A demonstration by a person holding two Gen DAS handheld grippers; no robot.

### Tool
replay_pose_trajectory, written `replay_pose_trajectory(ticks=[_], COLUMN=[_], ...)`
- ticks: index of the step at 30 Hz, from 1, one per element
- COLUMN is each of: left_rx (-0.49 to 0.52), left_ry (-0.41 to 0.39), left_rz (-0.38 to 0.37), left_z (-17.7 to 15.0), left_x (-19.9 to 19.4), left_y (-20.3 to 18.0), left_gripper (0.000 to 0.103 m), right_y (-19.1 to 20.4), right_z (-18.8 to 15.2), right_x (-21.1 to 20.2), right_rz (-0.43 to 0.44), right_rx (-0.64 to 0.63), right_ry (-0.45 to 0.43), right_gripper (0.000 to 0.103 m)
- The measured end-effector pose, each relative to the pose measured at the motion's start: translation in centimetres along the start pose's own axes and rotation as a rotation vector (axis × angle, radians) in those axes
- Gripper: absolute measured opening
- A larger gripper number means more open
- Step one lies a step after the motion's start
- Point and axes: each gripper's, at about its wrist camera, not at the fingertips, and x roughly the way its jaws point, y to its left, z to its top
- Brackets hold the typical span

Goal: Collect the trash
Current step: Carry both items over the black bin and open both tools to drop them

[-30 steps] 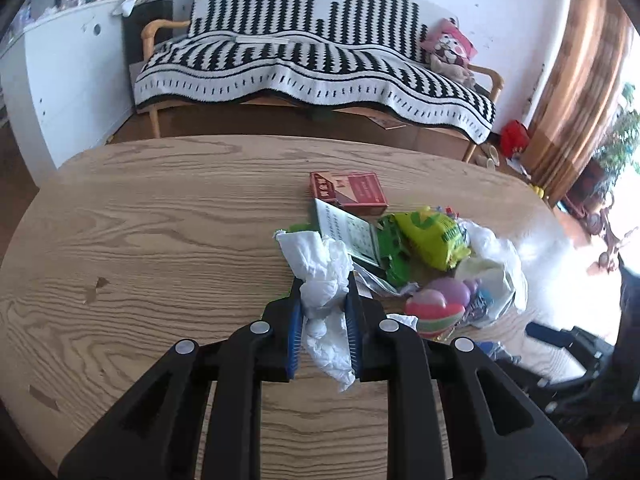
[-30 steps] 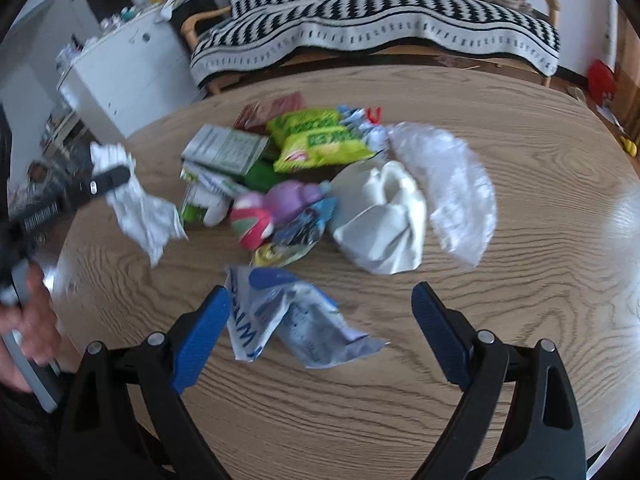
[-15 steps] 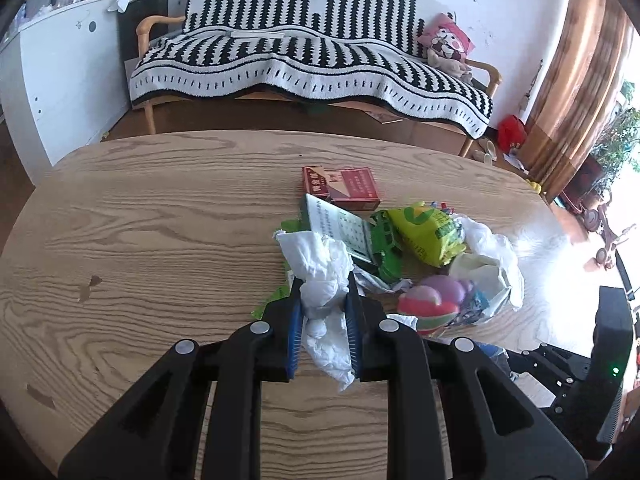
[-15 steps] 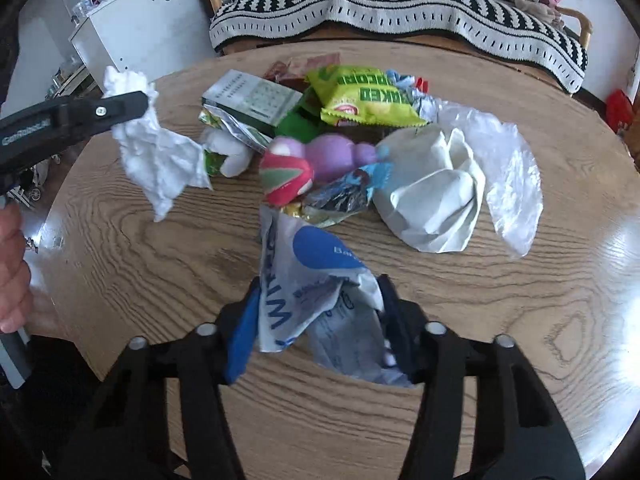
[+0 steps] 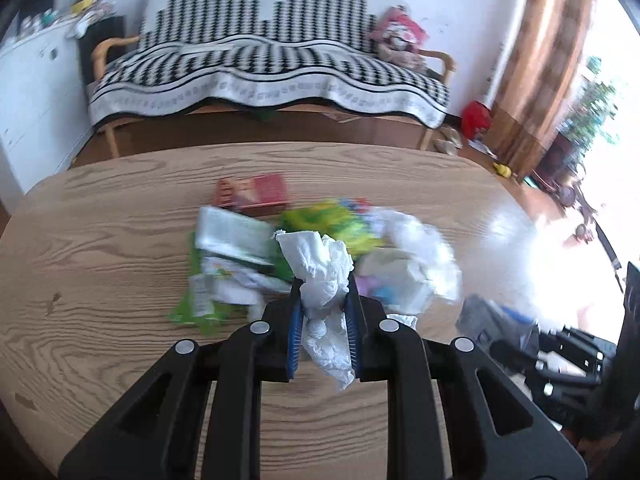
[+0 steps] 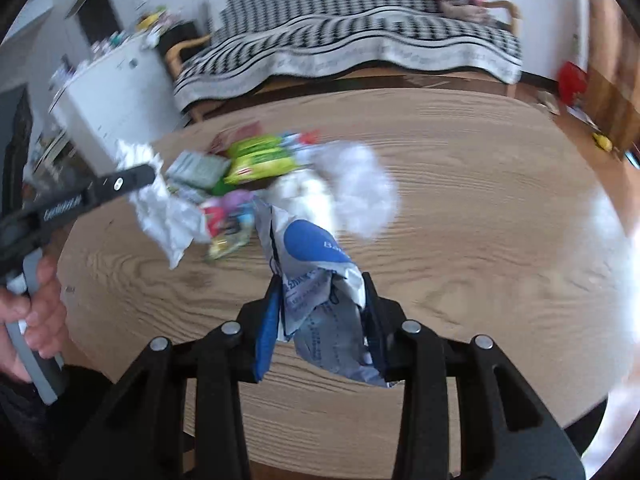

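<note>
Nearest us, the left hand-held gripper (image 5: 323,300) is clamped on a crumpled white tissue (image 5: 320,276), held above the oval wood-grain counter (image 5: 100,240). The right hand-held gripper (image 6: 320,308) is closed around a crinkled white-and-blue plastic wrapper (image 6: 312,264), its lower end dangling between the fingers. Beyond, motion blur smears the pile of trash: we make out a yellow-green snack bag (image 6: 260,158), a red flat box (image 5: 252,192) and a white plastic bag (image 5: 416,256), but little else. Farther back stands a wooden-armed sofa under a black-and-white striped throw (image 5: 264,68), with a white cabinet (image 6: 112,96) at the left.
</note>
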Motion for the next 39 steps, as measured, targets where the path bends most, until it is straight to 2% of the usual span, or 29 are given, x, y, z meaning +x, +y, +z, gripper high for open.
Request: replay_pose_trajectory(ticks=[5, 10, 19, 23, 26, 29, 33, 39], left_rx=[0.088, 0.195, 0.37, 0.426, 0.471, 0.499, 0.52, 0.553], left_ry=[0.024, 0.046, 0.095, 0.117, 0.149, 0.166, 0.191, 0.21], left_rz=[-0.079, -0.175, -0.333, -0.38, -0.4, -0.42, -0.439, -0.447], left_z=[-1.0, -2.9, -7.7, -9.7, -11.5, -12.7, -14.0, -14.3], left_x=[0.7, 1.4, 2.6, 3.5, 4.4, 4.9, 5.6, 6.9], left_y=[-6.8, -15.3, -29.6, -33.7, -36.8, -38.8, -41.0, -43.4], left_gripper=[0.018, 0.018, 0.018, 0.018, 0.018, 0.018, 0.019, 0.018], right_y=[-7.0, -14.7, -27.3, -32.1, -35.1, -37.8, -39.7, -40.4], right_z=[-1.9, -5.0, -13.5, -17.3, -20.1, -22.6, -24.4, -25.0], right_x=[-3.6, -7.7, -14.2, -15.4, -15.1, -14.2, -13.3, -13.6], right_rz=[-0.093, -0.183, -0.378, -0.431, -0.468, -0.462, -0.44, -0.432], right_rx=[0.125, 0.269, 0.522, 0.632, 0.704, 0.774, 0.833, 0.86], right_ry=[-0.046, -0.089, -0.124, -0.093, -0.025, 0.049, 0.093, 0.089], right_gripper=[0.038, 0.038, 0.038, 0.038, 0.039, 0.039, 0.039, 0.04])
